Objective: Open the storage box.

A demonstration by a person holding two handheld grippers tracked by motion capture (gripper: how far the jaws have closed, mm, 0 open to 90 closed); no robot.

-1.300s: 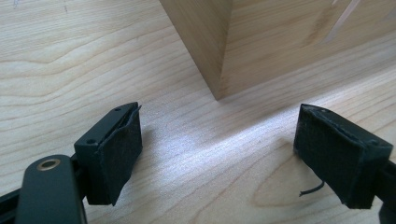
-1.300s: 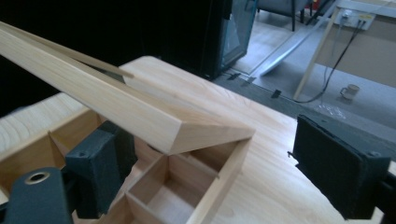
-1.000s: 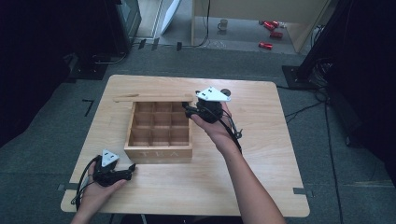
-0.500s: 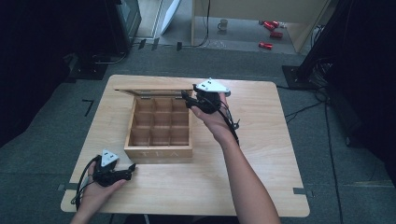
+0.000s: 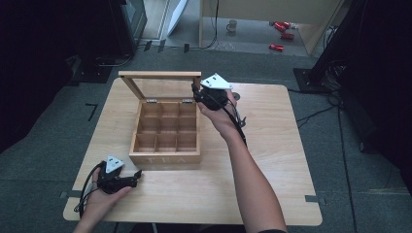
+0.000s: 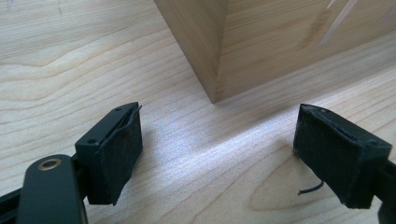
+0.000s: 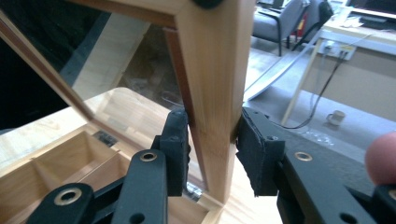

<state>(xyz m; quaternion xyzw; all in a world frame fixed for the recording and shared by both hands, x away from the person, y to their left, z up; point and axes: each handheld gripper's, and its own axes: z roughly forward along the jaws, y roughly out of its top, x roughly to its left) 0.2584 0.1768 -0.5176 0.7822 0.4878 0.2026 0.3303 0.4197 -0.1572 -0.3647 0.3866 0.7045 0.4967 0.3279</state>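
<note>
A wooden tea box (image 5: 166, 158) with several empty compartments stands mid-table. Its glass-paned lid (image 5: 160, 75) is raised on the back hinges and leans slightly away. My right gripper (image 5: 197, 92) is shut on the right rail of the lid; in the right gripper view the lid frame (image 7: 215, 93) sits pinched between the pads of the right gripper (image 7: 212, 140), with the compartments (image 7: 70, 158) below. Near the table's front left, my left gripper (image 5: 138, 175) rests open. In its own view the left gripper (image 6: 217, 135) holds nothing and faces a box corner (image 6: 243, 46).
The wooden table (image 5: 272, 170) has bare surface to the right of the box and in front of it. Beyond its far edge are a mug (image 5: 233, 24) and red cans (image 5: 284, 36) on the floor, plus cables and dark stands.
The lid has swung up from lying low behind the box to nearly upright, carried by the right gripper, which rose with it. The left gripper has stayed put.
</note>
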